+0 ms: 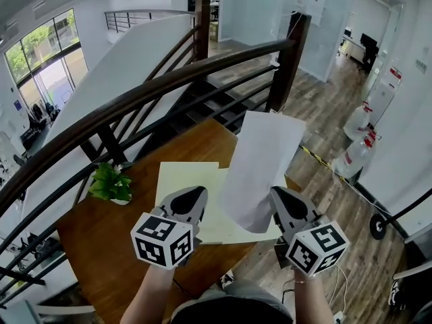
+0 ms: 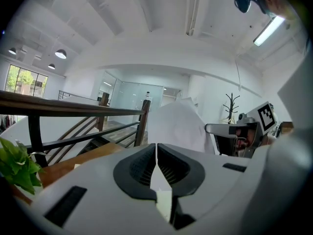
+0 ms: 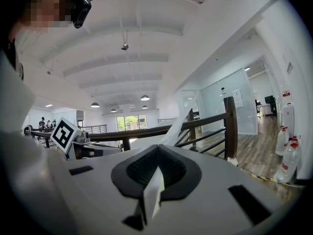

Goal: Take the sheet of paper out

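A white sheet of paper (image 1: 260,167) stands lifted and curled above the wooden table (image 1: 101,248). My right gripper (image 1: 282,201) is shut on its lower right edge. In the right gripper view the sheet (image 3: 154,195) runs edge-on between the closed jaws of the right gripper (image 3: 157,168). A pale yellow folder (image 1: 185,181) lies flat on the table under the sheet. My left gripper (image 1: 191,198) rests at the folder's near edge, jaws closed on a pale yellow strip (image 2: 164,199). In the left gripper view the white sheet (image 2: 178,126) rises beyond the jaws.
A small green potted plant (image 1: 111,183) sits at the table's left edge. A dark curved stair railing (image 1: 135,100) runs close behind the table, with stairs below it. Large water bottles (image 1: 358,123) stand on the floor at the right.
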Tool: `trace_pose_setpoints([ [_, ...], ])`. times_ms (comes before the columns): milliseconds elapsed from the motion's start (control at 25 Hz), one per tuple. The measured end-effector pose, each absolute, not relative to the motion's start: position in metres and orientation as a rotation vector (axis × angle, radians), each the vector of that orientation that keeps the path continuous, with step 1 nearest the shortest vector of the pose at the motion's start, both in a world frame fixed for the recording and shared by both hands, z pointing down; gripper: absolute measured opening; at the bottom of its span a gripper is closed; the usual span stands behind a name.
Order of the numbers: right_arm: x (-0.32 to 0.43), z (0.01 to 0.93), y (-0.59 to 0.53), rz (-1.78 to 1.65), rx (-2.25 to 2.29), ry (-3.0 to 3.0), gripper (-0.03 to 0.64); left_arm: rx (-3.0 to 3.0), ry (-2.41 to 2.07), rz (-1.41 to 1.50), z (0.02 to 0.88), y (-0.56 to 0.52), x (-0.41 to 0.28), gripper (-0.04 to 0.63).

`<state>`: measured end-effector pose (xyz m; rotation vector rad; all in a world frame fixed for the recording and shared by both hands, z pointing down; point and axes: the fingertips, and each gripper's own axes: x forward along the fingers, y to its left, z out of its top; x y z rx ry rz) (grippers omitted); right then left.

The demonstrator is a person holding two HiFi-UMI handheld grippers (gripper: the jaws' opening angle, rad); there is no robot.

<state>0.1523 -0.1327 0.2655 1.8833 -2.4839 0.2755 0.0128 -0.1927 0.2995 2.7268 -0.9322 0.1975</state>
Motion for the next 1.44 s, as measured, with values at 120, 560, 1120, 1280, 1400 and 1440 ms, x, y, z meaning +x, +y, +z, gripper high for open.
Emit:
trace_pose_setpoints([
  [120, 0.155, 0.268, -0.133, 0.282, 1.878, -2.478, 0.028, 2.709, -0.927, 0.2, 0.304, -0.192, 0.013, 0.023],
  [560, 0.161, 0.274, -0.135, 0.299, 1.896, -2.448, 0.026, 2.709, -0.924, 0.202, 0.306, -0.196, 0.015, 0.023],
  [1120, 0.161, 0.283, -0.134, 0.328, 1.888, -2.435, 0.028, 2.7, -0.868, 0.254, 0.317, -0.189, 0.025, 0.023],
  [1280, 0.162, 0.286, -0.133, 0.341, 1.892, -2.434, 0.026, 2.688, -0.869, 0.258, 0.319, -0.189, 0.026, 0.023],
  [1400, 0.163, 0.29, -0.134, 0.356, 1.892, -2.437, 0.028, 2.685, -0.864, 0.256, 0.321, -0.189, 0.029, 0.023],
  [1440, 0.163, 0.292, -0.134, 0.362, 1.892, -2.437, 0.026, 2.684, -0.861, 0.256, 0.322, -0.189, 0.03, 0.023],
])
